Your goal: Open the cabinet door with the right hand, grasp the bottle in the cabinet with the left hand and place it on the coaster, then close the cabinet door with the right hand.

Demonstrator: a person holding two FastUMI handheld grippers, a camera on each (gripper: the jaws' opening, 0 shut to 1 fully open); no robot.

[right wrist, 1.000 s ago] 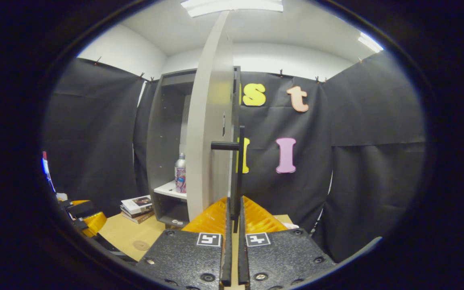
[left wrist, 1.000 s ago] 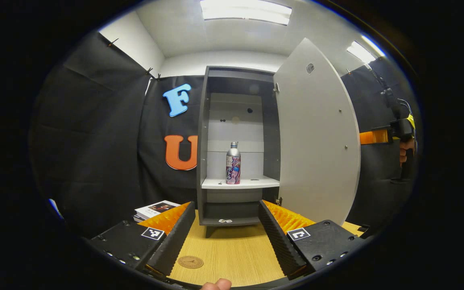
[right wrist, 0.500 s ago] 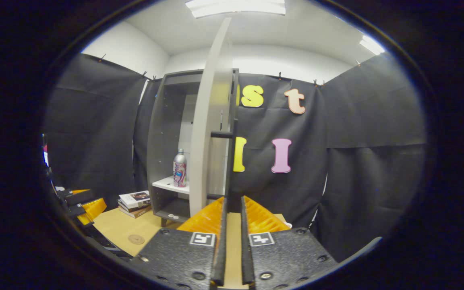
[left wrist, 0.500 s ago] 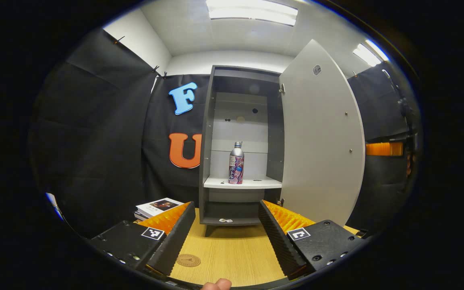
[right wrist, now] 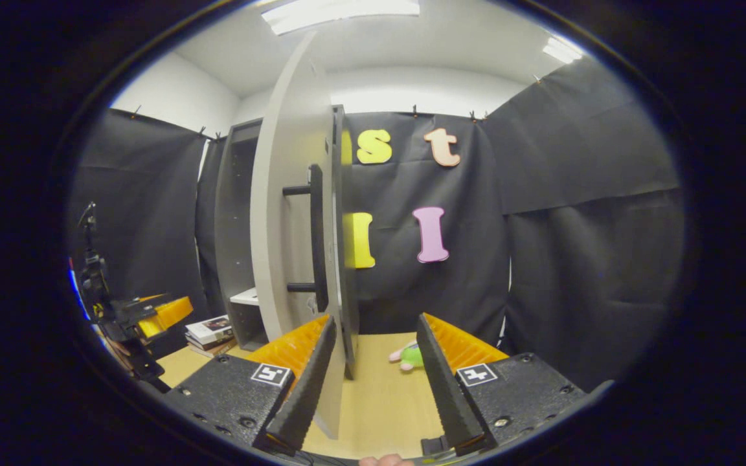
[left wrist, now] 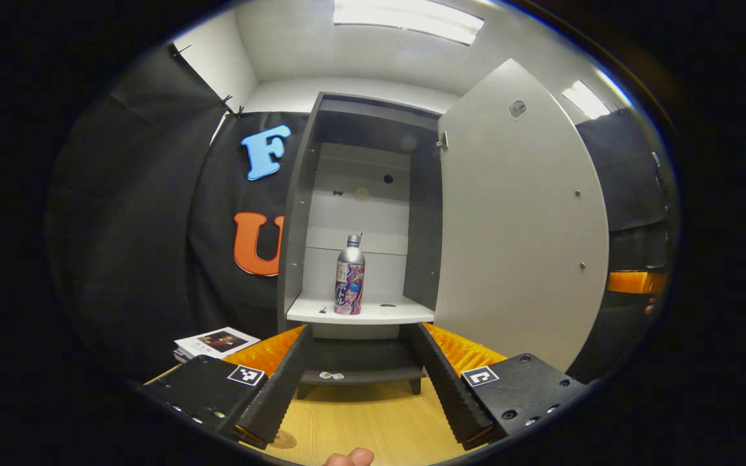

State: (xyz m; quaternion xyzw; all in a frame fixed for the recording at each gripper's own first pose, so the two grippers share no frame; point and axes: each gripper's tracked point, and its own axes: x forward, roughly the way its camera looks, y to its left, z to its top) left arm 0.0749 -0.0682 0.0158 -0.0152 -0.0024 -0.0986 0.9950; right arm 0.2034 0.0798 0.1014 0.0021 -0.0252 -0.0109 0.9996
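Door (left wrist: 515,220) open: I aim my wide left hand-held gripper (left wrist: 360,382) at the bottle (left wrist: 350,276), upright on the shelf (left wrist: 386,314) at 12 o'clock, reach pending; right hand-held gripper (right wrist: 373,382) wide, empty.

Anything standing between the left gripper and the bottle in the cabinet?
No. In the left gripper view, the open left gripper faces the bottle across bare tabletop and shelf edge.

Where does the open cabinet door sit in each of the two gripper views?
Left gripper view: the cabinet door stands right of centre, inner face toward the camera, beside the bottle.
Right gripper view: the door is left of centre, seen nearly edge-on, its handle facing right.
Shared landmark: the stack of books left of the cabinet.
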